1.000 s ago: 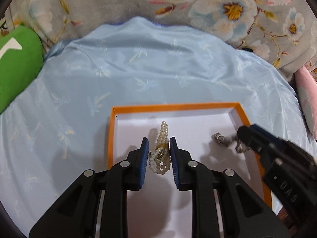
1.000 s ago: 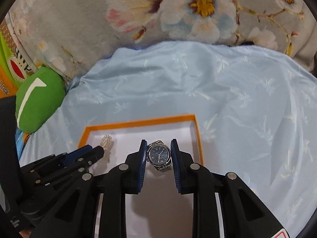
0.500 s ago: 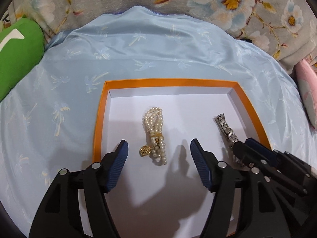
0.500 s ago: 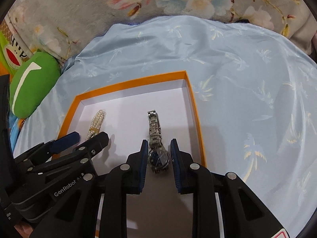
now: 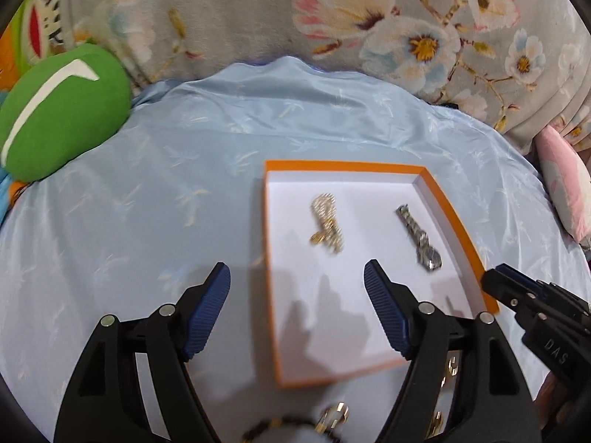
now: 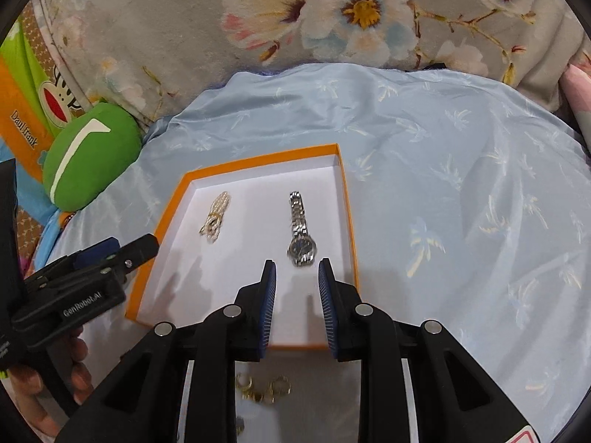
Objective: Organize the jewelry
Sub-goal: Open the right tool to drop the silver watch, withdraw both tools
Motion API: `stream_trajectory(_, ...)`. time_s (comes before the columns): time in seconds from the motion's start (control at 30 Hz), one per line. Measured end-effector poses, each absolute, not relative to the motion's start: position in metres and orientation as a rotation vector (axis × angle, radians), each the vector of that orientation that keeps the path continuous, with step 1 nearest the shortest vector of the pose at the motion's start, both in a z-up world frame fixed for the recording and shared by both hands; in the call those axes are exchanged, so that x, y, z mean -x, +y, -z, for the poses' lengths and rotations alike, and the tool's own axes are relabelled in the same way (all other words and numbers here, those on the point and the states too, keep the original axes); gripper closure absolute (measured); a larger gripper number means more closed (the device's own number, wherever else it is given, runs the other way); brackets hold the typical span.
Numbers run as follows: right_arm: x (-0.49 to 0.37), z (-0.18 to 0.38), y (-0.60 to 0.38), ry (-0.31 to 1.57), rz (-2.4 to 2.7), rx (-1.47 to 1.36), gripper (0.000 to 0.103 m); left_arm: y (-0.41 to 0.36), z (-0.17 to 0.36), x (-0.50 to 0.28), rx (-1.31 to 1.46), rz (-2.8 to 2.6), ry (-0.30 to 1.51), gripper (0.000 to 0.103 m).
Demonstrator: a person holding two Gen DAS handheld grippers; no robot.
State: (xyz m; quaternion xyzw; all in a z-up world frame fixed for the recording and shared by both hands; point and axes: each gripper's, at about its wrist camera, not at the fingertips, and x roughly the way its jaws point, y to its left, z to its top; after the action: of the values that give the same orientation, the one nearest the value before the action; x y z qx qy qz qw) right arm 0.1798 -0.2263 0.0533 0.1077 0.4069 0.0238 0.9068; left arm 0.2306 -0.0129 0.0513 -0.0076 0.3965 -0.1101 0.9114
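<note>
Light blue patterned cloth (image 6: 461, 184) covers the working surface, with grey floral fabric (image 5: 258, 11) across the top of both frames and a green cushion (image 5: 55, 110) at upper left.

An orange-rimmed box (image 5: 265, 221) with a white floor sits right of centre in the left wrist view and at centre in the right wrist view. Inside it lie two items, well apart: a pearl bracelet (image 5: 325, 223) with a gold charm toward the left side, and a silver watch (image 6: 301, 236) with a dark dial toward the right side.

Left gripper (image 5: 297, 277): jaws spread wide, nothing held, tips poised over the box's near left portion. Its left finger stands outside the rim, over the cloth.

Right gripper (image 6: 295, 269): jaws parted by a narrow gap, nothing held. Tips sit just short of the watch case; contact not evident.

Small gold pieces (image 6: 262, 389) lie on the cloth beneath the right gripper, outside the box. A dark beaded strand (image 5: 273, 428) appears at the bottom edge of the left wrist view, blurred.
</note>
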Motion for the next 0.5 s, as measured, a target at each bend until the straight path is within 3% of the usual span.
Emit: stream_trajectory(0.5,-0.070,-0.019,-0.212,0.969,-0.059,-0.204,0.080,0.034,-0.023,-0.114,-0.001,0.191,0.926,0.030)
